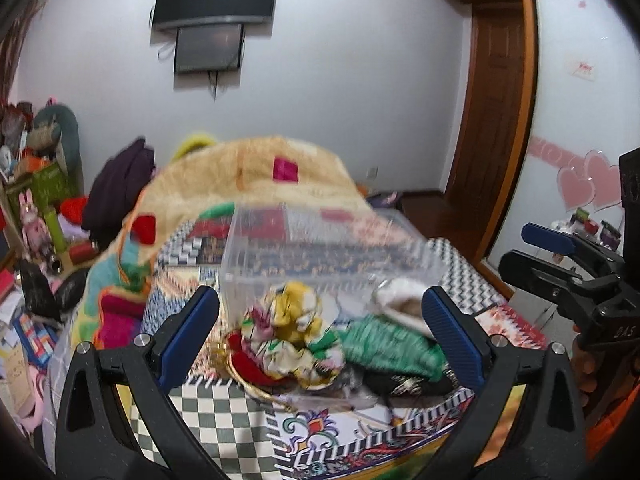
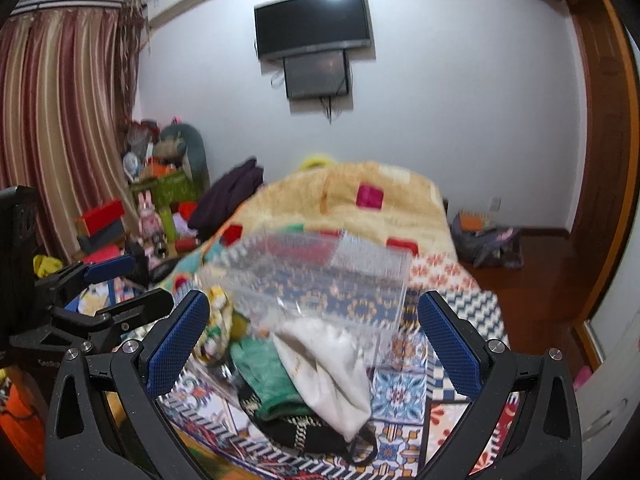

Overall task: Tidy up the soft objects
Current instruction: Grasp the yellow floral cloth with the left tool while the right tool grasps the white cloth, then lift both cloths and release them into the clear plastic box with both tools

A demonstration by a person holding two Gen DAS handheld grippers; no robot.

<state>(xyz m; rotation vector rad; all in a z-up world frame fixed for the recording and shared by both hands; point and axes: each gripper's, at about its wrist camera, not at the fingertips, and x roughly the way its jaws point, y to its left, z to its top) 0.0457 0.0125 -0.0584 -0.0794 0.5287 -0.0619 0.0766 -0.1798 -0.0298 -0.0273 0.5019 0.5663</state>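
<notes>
Hovering over the bed, both grippers' jaws spread wide, gripping nothing.
Soft objects (image 1: 304, 340) heap near the bed's (image 2: 460, 280) front edge beside a clear box (image 2: 320, 276); left gripper (image 1: 320, 332), right gripper (image 2: 316, 344).

Left gripper (image 1: 320, 336): jaws spread wide, blue-padded fingers (image 1: 188, 332) angled outward, nothing between pads. Right gripper (image 2: 314, 344): jaws equally wide apart, pads bare, nothing clamped. Both claws level, pointing forward, side by side; each visible at edge of other's view. Bare hand (image 1: 592, 364) grips right gripper's handle from behind.
</notes>
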